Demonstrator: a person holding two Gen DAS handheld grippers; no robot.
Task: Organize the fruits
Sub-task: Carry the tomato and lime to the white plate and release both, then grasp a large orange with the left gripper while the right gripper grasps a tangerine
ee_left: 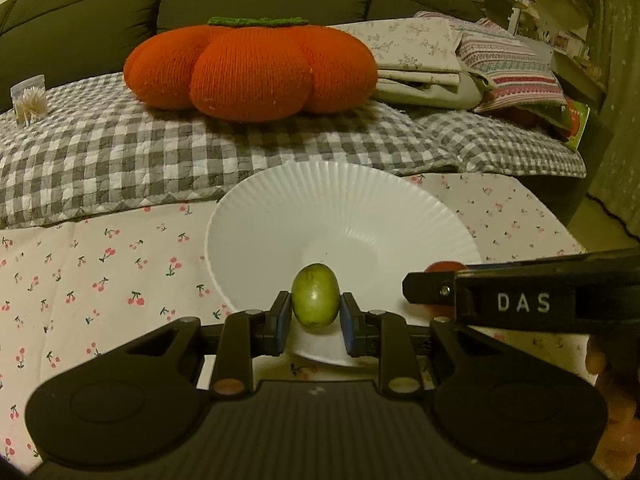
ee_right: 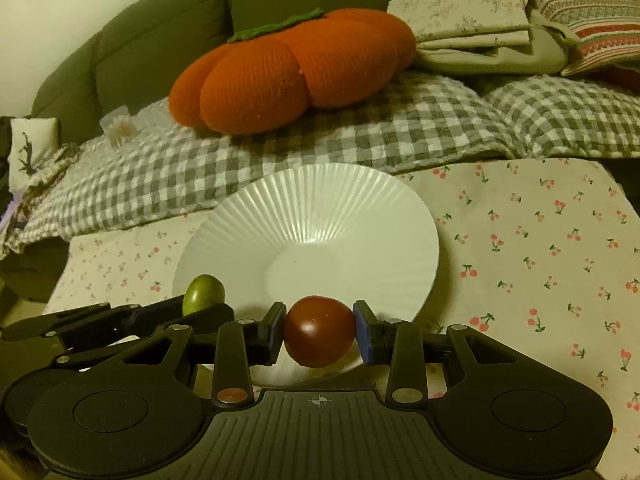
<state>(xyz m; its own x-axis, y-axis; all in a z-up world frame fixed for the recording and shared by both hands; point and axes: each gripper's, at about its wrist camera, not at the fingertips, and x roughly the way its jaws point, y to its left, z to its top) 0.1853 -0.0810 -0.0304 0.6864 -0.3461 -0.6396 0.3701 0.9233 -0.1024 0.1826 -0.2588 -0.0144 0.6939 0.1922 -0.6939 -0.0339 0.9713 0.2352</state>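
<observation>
A: Item one?
B: Left tool (ee_left: pixel 315 322), clamped on a green fruit (ee_left: pixel 315 296), at the near rim of the white ribbed plate (ee_left: pixel 340 196).
A: Item two?
B: Right tool (ee_right: pixel 319 332), clamped on a red tomato (ee_right: pixel 318 330), same near rim, just right of item one.
A: The plate's footing?
B: Cherry-print cloth (ee_right: pixel 540 240); orange knitted cushion (ee_left: pixel 250 66) beyond the plate.

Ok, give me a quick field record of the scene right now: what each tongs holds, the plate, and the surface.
left tongs: shut on green fruit, over the plate's near edge
right tongs: shut on red fruit, over the plate's near edge
white ribbed plate: nothing lying in it
surface: cherry-print cloth
behind plate: checked blanket with orange pumpkin cushion
</observation>
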